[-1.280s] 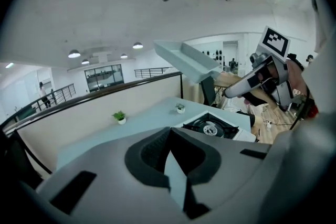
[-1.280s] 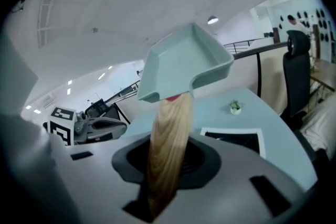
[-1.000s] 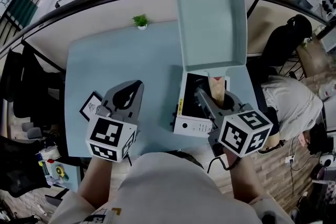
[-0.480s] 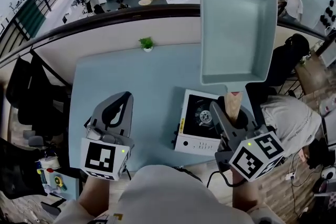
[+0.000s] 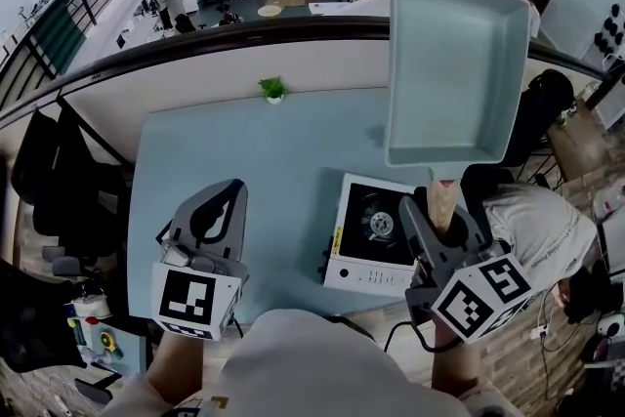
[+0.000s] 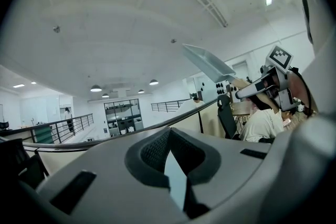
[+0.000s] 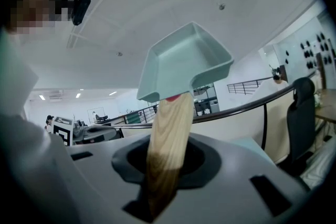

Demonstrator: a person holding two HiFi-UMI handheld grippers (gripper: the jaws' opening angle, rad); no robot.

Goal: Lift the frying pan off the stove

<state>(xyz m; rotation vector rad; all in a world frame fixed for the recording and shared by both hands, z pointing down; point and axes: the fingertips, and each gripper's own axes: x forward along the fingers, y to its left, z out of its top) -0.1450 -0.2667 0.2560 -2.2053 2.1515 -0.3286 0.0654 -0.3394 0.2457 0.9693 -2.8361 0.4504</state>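
R gripper pinches pan by wood handle — pan clear above stove, 1 o'clock; L gripper jaws together, empty.

**Desk:** What is different from a second ago?

**Photographer:** The frying pan is higher. A second back it hung low, with its near wall across the far edge of the stove. Now it sits well above the stove, out past the right edge of the bench.

**Desk:** And the stove itself?

**Photographer:** The black top and burner were partly hidden under the wooden handle. Now both lie open to view.

**Desk:** Did the gripper move?

**Photographer:** The right gripper, clamped on the handle, has swung off the stove top to its right side. The pan now leans a little rightward.
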